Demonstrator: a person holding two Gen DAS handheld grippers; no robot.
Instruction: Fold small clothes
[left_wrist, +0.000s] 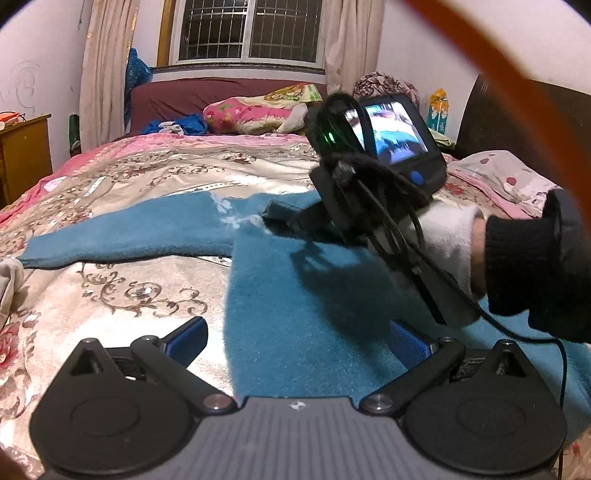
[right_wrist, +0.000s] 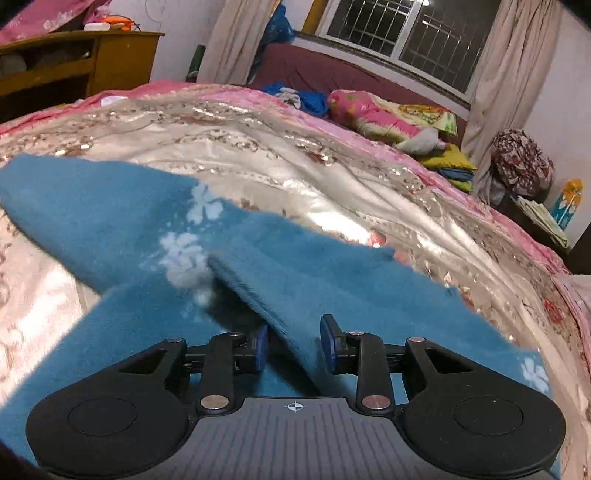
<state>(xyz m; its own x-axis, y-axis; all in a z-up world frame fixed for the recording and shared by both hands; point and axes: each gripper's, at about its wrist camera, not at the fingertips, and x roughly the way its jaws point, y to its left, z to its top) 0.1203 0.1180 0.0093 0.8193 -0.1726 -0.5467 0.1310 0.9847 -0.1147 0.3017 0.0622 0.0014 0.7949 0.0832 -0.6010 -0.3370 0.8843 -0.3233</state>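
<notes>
Blue fleece, a small garment (left_wrist: 295, 295) with pale flower prints, lay spread on the shiny quilt (left_wrist: 147, 177) of the bed; one sleeve (left_wrist: 122, 232) ran out flat to the left, and near the collar an edge of the cloth stood lifted off the rest

The right gripper (right_wrist: 293, 347) sat low at that raised edge; in its own view a ridge of fleece rose between the two blue pads (right_wrist: 260, 347), but the jaws stood part open with a gap showing on either side, so the fold seemed not yet pinched; from the left view the right gripper (left_wrist: 280, 214) reached in over the garment with a dark strip of cloth at its tip, and whether it truly gripped there could not be told

The left gripper (left_wrist: 299, 339) hovered wide open over the near part of the garment, holding nothing

Judged from this, the step in hand was taking up the collar edge to fold it over; the risks looked plain enough; closing on the ridge alone might catch only one layer, so the fleece would peel apart as it lifted; the slick quilt could let the whole garment slide under a pull with nothing pinning it, since the left gripper was off the cloth; the trailing cable (left_wrist: 554, 343) by the gloved hand (left_wrist: 450, 240) might also drag across the fleece and spoil the lay
</notes>
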